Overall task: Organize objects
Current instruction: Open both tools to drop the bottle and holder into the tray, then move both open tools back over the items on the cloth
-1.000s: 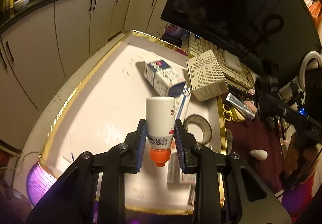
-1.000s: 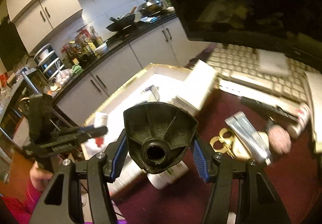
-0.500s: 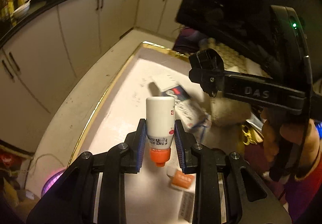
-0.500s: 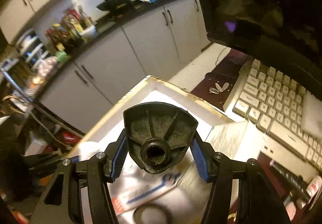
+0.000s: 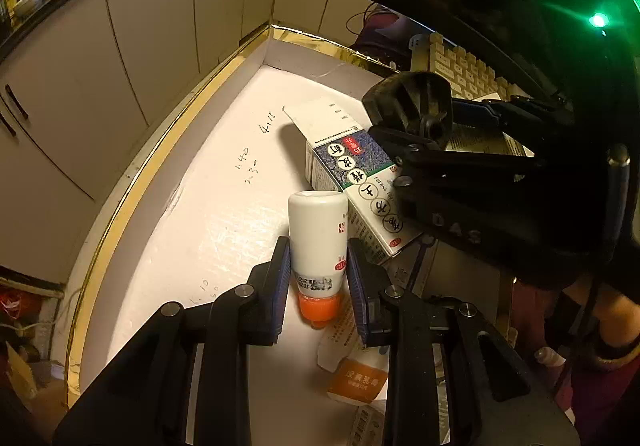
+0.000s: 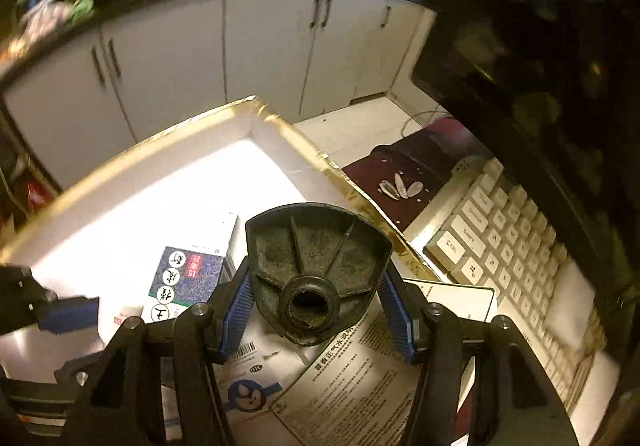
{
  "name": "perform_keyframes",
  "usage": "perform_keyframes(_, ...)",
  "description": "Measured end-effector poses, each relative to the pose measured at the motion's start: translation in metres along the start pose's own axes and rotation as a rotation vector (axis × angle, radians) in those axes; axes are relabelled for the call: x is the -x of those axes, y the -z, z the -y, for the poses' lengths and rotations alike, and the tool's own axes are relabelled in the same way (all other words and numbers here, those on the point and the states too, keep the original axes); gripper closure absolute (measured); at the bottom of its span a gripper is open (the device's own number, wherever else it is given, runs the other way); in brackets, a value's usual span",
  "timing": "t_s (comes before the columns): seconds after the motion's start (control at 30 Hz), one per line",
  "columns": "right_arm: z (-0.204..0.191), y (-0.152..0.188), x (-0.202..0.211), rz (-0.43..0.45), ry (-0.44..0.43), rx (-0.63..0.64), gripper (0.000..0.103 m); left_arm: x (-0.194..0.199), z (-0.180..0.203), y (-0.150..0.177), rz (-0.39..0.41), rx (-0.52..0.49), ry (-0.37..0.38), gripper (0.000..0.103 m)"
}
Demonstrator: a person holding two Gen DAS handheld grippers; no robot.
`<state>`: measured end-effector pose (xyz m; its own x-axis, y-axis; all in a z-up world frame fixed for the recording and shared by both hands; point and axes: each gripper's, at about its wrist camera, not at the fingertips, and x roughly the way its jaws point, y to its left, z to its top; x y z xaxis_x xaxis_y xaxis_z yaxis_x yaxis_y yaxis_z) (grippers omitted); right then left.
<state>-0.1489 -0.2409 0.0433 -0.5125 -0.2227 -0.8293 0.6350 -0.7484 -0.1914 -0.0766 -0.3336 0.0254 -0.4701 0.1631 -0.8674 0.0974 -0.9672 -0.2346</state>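
Left tongs (image 5: 318, 266) squeeze a white bottle (image 5: 318, 242) with its orange cap (image 5: 320, 308) pointing back, over the white tray (image 5: 132, 189). Just right of it, a blue box (image 5: 356, 173) lies in the tray, with an orange box (image 5: 360, 380) close by. Right tongs (image 6: 316, 308) squeeze a black funnel (image 6: 316, 266) over the paper boxes (image 6: 360, 386). A keyboard (image 6: 508, 242) sits far right.

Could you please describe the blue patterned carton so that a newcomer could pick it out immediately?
Start at the gold-rimmed white tray. Near its middle, beyond the white bottle, lies the blue patterned carton. Unlike the neighbouring cartons, it bears Chinese characters in white circles along its length.
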Motion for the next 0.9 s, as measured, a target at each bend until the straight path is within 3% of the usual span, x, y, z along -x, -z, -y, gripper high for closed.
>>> perform_keyframes(0.13,0.011,-0.001,0.0,-0.018,-0.039,-0.02,0.034,0.001,-0.002,0.0,0.002,0.014,0.007,0.077)
perform_keyframes(0.27,0.017,0.004,0.01,0.025,-0.072,-0.056,0.03,-0.001,-0.005,0.001,-0.005,0.031,0.072,0.076)
perform_keyframes(0.43,0.028,0.014,0.041,0.115,-0.134,-0.13,0.025,0.007,-0.011,0.01,0.037,0.049,0.068,0.041)
perform_keyframes(0.5,0.034,0.026,0.063,0.159,-0.16,-0.175,0.025,0.012,-0.013,0.014,0.062,0.052,0.06,0.039)
perform_keyframes(0.73,0.046,0.094,0.134,0.238,-0.217,-0.262,0.024,0.038,-0.007,0.04,0.138,0.062,0.154,0.035)
perform_keyframes(0.9,0.052,0.171,0.161,0.265,-0.233,-0.371,0.023,0.049,0.035,0.052,0.138,-0.046,0.23,0.031)
